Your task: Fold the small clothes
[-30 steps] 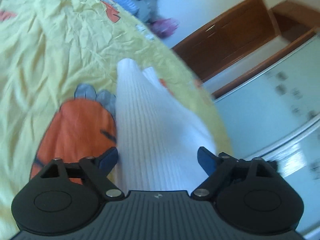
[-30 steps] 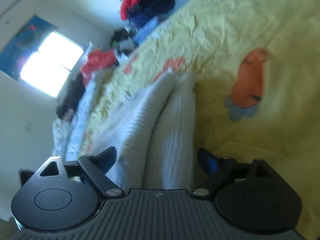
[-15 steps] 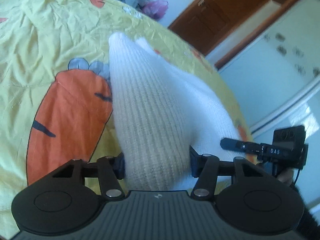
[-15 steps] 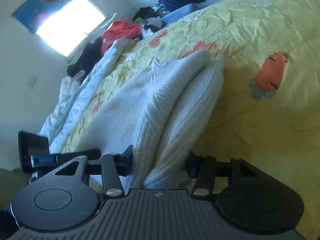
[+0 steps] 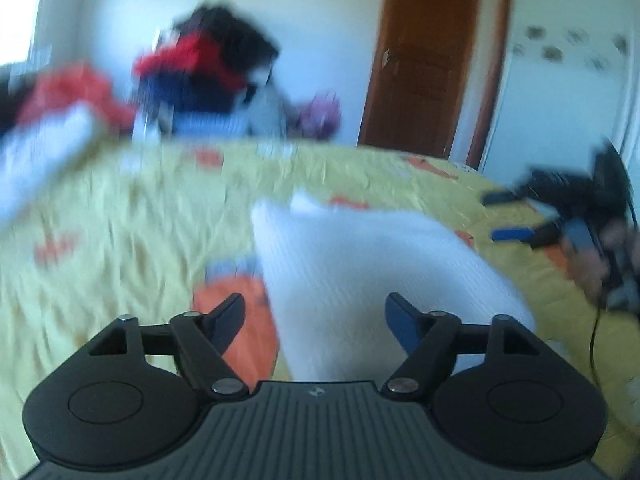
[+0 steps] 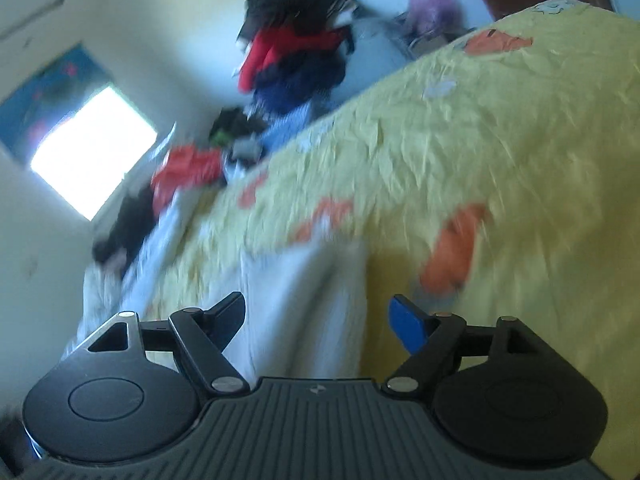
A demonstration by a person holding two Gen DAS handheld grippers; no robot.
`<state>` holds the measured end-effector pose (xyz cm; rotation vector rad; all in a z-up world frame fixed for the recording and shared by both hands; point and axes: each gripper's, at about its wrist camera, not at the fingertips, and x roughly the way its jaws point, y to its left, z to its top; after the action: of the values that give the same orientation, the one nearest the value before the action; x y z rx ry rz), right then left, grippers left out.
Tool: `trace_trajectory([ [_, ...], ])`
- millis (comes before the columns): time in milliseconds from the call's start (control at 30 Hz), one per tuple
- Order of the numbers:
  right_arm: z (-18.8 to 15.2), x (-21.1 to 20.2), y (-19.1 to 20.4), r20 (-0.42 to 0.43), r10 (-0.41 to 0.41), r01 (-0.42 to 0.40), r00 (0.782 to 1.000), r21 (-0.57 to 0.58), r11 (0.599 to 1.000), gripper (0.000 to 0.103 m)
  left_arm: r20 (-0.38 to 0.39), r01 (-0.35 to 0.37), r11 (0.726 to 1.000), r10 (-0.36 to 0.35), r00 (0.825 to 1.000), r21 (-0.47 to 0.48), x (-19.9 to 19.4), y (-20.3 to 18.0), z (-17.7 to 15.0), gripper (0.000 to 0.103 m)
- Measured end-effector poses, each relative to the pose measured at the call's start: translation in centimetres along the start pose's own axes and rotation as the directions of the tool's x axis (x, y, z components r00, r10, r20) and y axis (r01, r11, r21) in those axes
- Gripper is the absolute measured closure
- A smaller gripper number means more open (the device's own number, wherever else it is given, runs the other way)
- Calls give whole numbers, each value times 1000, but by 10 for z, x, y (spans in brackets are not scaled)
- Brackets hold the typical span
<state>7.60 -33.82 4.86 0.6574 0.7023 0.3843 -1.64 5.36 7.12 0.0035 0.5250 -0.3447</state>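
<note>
A folded white knit garment point(image 5: 360, 272) lies on the yellow bed cover point(image 5: 120, 216) with orange carrot prints. My left gripper point(image 5: 316, 320) is open, its fingers wide apart just above the garment's near end, holding nothing. In the right wrist view the same white garment point(image 6: 304, 312) lies under my right gripper point(image 6: 318, 320), which is also open and empty. The right gripper also shows in the left wrist view point(image 5: 560, 220), at the right edge over the bed. Both views are blurred by motion.
A pile of red, black and blue clothes point(image 5: 208, 76) sits at the far end of the bed. White bedding point(image 5: 36, 152) lies at the left. A brown door point(image 5: 432, 56) and a white wardrobe point(image 5: 568, 92) stand behind. A bright window point(image 6: 88, 152) is at the left.
Both grippers were shut on the white garment half a second ago; both have opened and let it go. Both have pulled back and tilted up, so more of the room shows.
</note>
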Motion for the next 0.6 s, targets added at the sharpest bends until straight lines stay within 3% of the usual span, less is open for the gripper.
trace_trajectory([
  [100,11,41,10,-91,14,-15,996,-4,1000,25,-18,18,997,-16,1000,73,22,-25,1,22],
  [200,7,88,24,-194,-80,66,978,-81,995,25,-53,8,990,-1,999,138,45,-47,-9,19],
  [267,-1,101,37,-171,-156,119,973,-209,971,45,-29,-28,979,34,999,203,54,-60,-18,14],
  [300,1,102,39,-170,-171,126,971,-247,961,79,-40,-36,975,46,998,219,58,-65,-18,14],
  [333,7,101,40,-167,-158,116,973,-237,965,82,-47,-34,974,46,998,224,60,-68,-16,14],
  [400,18,90,39,-119,-102,75,988,-214,974,86,-67,-20,974,35,997,226,63,-71,-14,14],
  [500,15,107,10,-151,-173,143,973,-190,971,90,-62,-41,964,59,996,261,79,-79,-19,13],
  [600,4,102,6,-95,-142,125,985,-163,979,85,-54,-49,962,66,996,269,78,-80,-21,12],
])
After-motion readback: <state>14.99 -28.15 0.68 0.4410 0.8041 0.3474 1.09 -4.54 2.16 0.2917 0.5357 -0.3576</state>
